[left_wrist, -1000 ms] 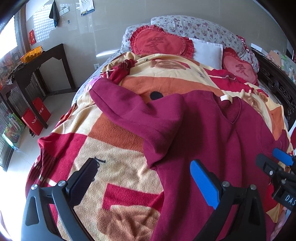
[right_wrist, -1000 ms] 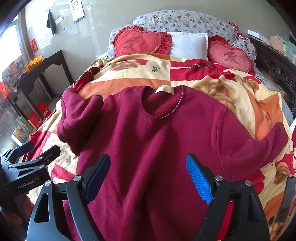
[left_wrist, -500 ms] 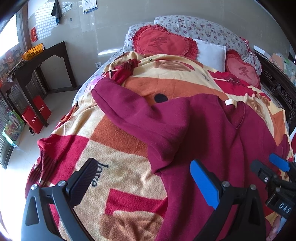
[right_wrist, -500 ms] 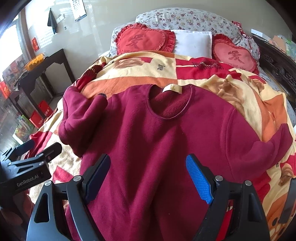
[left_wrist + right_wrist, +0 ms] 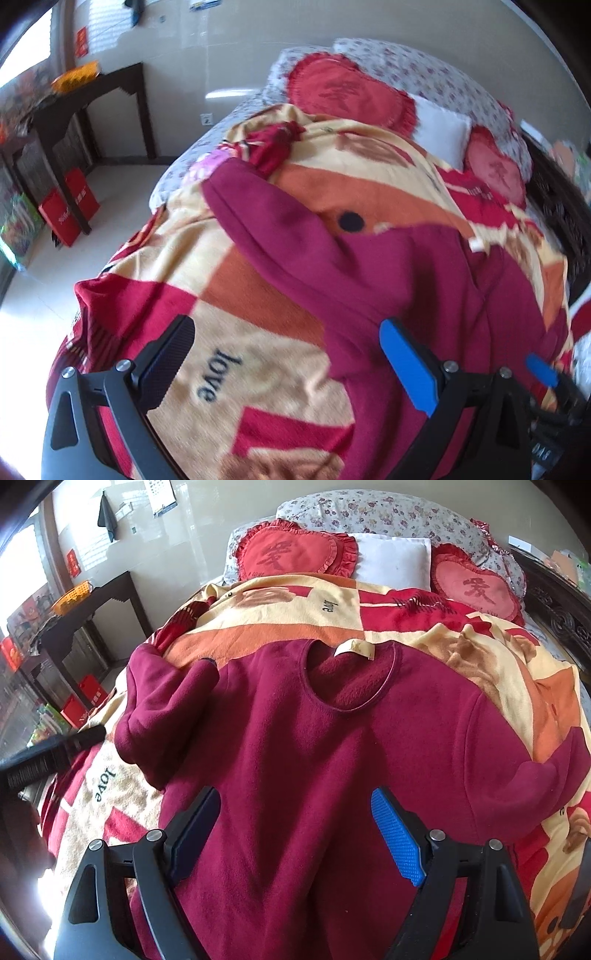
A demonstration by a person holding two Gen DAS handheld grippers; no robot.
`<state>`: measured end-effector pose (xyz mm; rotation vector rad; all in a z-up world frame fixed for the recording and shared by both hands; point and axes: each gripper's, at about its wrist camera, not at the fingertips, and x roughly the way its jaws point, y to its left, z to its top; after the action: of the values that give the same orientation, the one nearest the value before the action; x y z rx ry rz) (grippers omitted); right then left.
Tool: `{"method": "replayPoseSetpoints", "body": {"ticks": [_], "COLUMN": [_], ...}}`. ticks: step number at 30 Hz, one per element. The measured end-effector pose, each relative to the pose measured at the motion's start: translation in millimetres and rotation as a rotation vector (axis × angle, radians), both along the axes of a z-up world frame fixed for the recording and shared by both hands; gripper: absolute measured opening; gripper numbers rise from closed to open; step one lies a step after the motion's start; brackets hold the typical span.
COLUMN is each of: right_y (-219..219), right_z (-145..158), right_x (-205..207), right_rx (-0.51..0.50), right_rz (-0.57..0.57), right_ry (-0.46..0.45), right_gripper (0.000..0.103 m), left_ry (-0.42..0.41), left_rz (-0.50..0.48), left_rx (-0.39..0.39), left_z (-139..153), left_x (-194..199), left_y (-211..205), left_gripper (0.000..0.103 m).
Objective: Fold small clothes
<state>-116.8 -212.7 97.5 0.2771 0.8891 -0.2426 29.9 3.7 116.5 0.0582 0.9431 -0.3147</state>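
Through the left wrist camera I see my left gripper with its jaws spread wide and nothing between them, hovering over the blanket near the foot of the bed. The maroon sweater lies flat on that blanket toward the right side of the bed, and one sleeve runs out toward the bed's left edge. The picture is a little blurred. At the lower right edge the blue tip of my right gripper shows. Heart-shaped red cushions and a white pillow sit at the head of the bed, and a dark side table stands by the wall on the left.

Through the right wrist camera my right gripper also has its jaws spread, empty, poised just above the lower body of the sweater. The garment lies front up, its round neckline and pale label pointing to the head of the bed. The left sleeve is bent back on itself near the bed's left edge; the right sleeve stretches toward the right edge. My left gripper shows as a dark, blurred shape at the left edge, too blurred here to tell how its jaws stand.
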Motion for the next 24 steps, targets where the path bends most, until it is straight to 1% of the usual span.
{"method": "replayPoseSetpoints", "body": {"ticks": [3,5,7,9,11,14,16,19,20,22,23,24], "right_y": [-2.6,-4.1,-5.6,-5.8,-4.6,-2.1,-1.6,-2.8,-3.8,-6.0,-7.4,-8.5], "right_z": [-2.8,-5.8,-9.5,-13.8,-17.5,-22.2,-26.0,-32.0,-34.0,-37.2,-38.9,-39.8], "right_x": [1.2,1.9,3.0,4.8,6.5,9.5,11.3,14.6,15.2,15.8,16.0,16.3], "right_rx": [0.015,0.027,0.044,0.059,0.065,0.064,0.066,0.072,0.076,0.086,0.092,0.096], "right_rz": [-0.004,-0.008,-0.01,-0.009,-0.002,0.009,0.019,0.025,0.024,0.02,0.016,0.014], "right_ry": [0.001,0.004,0.009,0.016,0.025,0.037,0.048,0.064,0.068,0.072,0.075,0.076], "right_gripper": [0.067,0.067,0.067,0.067,0.067,0.067,0.067,0.067,0.067,0.067,0.067,0.067], "left_ry": [0.01,0.024,0.046,0.066,0.096,0.119,0.135,0.177,0.195,0.191,0.189,0.193], "left_rz": [0.043,0.063,0.082,0.097,0.123,0.162,0.181,0.197,0.204,0.211,0.209,0.199], "left_rx": [-0.013,-0.023,-0.033,-0.041,-0.073,-0.114,-0.125,-0.154,-0.172,-0.199,-0.212,-0.233], "left_z": [-3.9,-11.5,-22.7,-31.9,-42.8,-55.7,-63.5,-76.8,-81.8,-84.8,-85.2,-85.1], "left_x": [27.3,49.1,72.0,89.3,108.9,132.9,145.9,162.1,166.7,168.6,170.6,172.0], "left_y": [13.3,19.8,24.6,26.5,29.0,30.2,30.2,29.2,29.6,30.2,29.4,29.4], "left_gripper": [0.102,0.102,0.1,0.092,0.089,0.088,0.088,0.077,0.072,0.064,0.052,0.035]}}
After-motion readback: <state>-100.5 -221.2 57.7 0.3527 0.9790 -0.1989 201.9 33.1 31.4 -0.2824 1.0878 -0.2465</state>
